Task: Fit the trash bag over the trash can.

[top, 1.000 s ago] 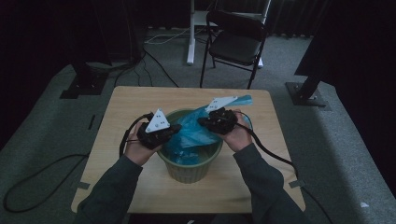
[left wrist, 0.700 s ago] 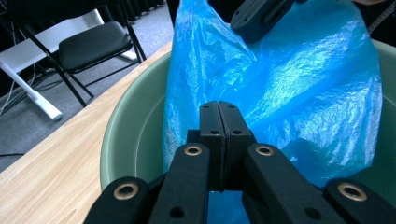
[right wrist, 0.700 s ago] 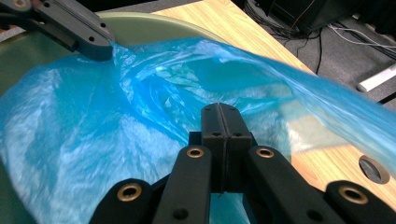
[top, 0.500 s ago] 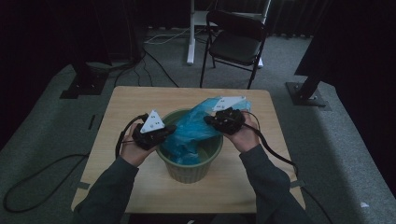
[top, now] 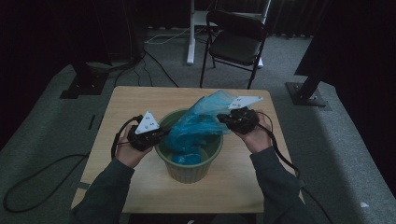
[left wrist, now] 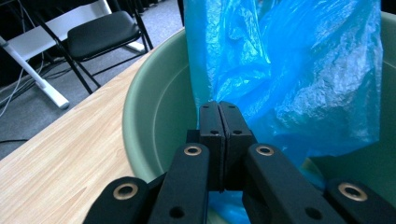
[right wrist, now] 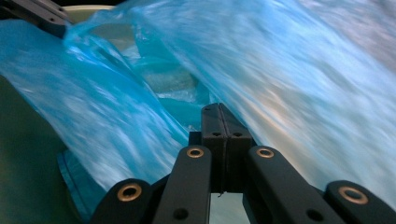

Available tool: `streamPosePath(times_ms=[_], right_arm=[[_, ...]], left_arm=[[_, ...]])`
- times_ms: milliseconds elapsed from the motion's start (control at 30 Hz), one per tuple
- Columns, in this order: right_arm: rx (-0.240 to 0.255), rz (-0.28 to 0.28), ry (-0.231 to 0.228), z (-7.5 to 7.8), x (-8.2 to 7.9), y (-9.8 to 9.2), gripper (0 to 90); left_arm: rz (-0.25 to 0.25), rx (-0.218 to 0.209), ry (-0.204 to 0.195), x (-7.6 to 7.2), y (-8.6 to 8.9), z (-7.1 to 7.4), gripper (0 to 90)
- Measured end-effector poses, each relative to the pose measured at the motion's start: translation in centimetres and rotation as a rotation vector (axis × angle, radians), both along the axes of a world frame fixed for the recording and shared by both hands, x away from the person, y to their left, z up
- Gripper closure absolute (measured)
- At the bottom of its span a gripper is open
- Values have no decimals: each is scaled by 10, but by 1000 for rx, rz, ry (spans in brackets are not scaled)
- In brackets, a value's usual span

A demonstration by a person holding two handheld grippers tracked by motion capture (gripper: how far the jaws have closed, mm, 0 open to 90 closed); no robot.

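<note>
Left gripper (top: pixel 164 133) and right gripper (top: pixel 223 119), jaws pressed together, facing inward from either hand.

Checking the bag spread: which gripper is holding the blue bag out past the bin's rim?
The right gripper: it pinches the blue bag beyond the green bin; the left gripper sits at the rim.

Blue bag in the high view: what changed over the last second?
The right gripper drew away from the left gripper, toward the table's right edge, stretching the blue bag wider over the green bin. Both grippers' fingers stay shut on the bag; the left hand and the bin kept their places.
</note>
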State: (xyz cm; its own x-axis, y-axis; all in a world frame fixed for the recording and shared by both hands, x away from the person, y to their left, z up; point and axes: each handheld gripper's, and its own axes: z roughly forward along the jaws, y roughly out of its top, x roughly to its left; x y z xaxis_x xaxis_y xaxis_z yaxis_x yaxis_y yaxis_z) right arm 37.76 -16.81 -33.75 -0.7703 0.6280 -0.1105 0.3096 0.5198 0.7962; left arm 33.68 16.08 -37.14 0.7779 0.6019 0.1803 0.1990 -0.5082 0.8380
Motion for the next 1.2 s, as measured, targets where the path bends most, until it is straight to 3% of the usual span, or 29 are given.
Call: streamPosePath(times_ms=[533,1200], right_arm=[[21,-117,28,-5,3,-35,899],[41,-144,39,-7,1,-54,899]], left_arm=[[54,-33,-2,0,24,0,891],[127,-56,3,0,49,-3,890]])
